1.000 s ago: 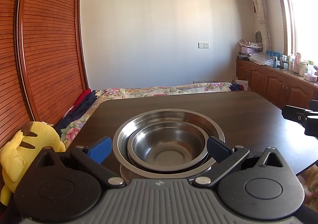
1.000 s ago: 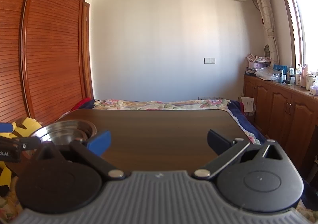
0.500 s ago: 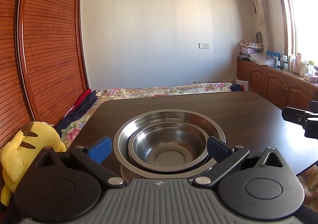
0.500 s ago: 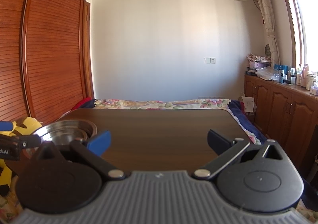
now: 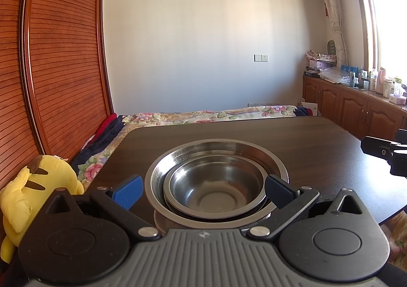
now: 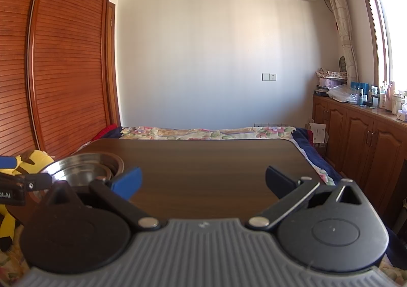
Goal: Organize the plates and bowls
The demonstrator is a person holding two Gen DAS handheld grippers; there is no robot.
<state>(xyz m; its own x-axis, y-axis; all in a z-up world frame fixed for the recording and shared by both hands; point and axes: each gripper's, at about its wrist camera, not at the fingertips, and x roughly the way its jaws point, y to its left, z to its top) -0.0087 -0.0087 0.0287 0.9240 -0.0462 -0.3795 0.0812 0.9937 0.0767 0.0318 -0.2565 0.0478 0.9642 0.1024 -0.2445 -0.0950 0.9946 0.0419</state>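
bowls (image 5: pixel 216 185) unmoved, both grippers still spread

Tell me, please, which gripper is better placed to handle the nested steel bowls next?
Left, probably. The left gripper is open with the nested bowls centred between its fingers. The right gripper is open over bare table, with the bowls off to its left.

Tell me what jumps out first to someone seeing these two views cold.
The nested steel bowls, a smaller one inside a wider one, sit on the dark wooden table right ahead of the open left tongs. A yellow plush toy lies off the table's left edge. The right tongs gape over bare tabletop.
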